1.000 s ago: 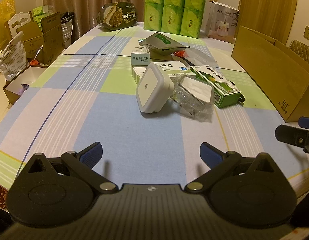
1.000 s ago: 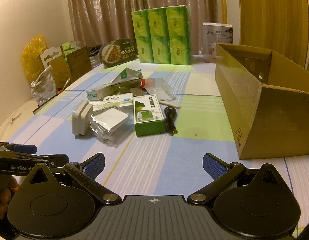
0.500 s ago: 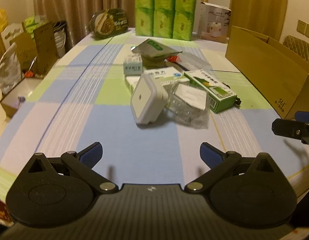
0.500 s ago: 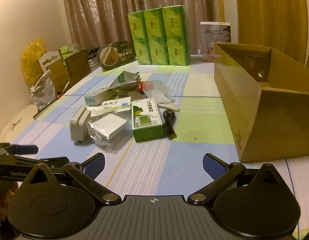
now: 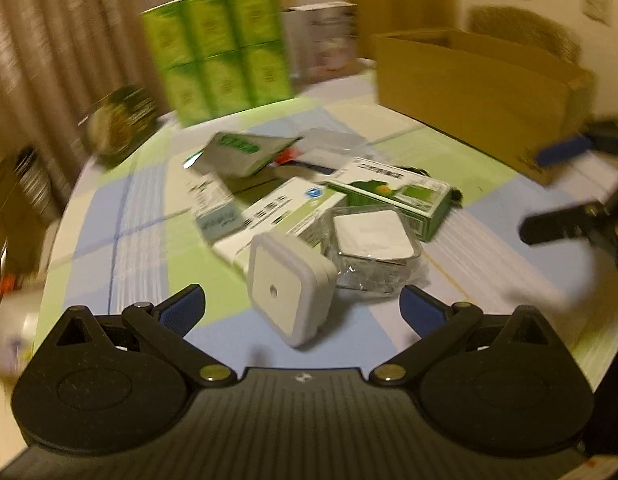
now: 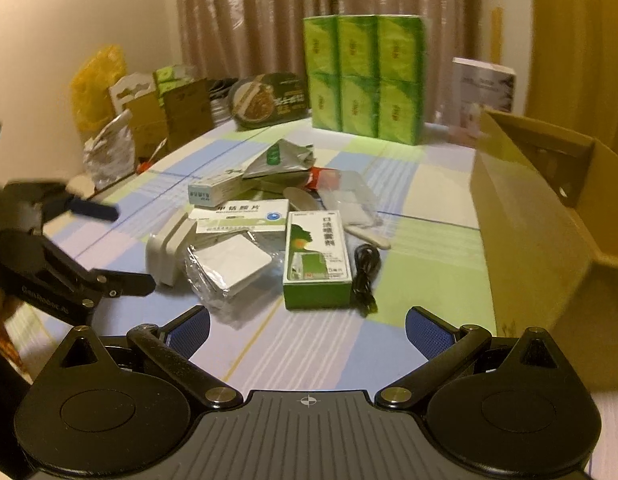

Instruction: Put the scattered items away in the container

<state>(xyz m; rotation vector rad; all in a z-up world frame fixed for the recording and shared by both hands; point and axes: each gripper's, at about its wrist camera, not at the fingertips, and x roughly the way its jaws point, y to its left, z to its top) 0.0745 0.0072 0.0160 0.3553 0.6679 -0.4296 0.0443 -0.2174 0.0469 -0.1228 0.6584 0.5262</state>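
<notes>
Left tongs (image 5: 303, 306) wide open, empty, lined up on the white plug (image 5: 287, 294) at the pile's near edge on the counter (image 5: 149, 208). Straddle its flat sides, close squarely. Right tongs (image 6: 307, 330) open, empty; box (image 6: 549, 232) alongside.

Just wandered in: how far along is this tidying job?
Barely begun. No item has visibly reached the cardboard box. Both the left gripper and right gripper are open and hold nothing. The white plug, green carton, black cable and other packets lie on the table.
</notes>
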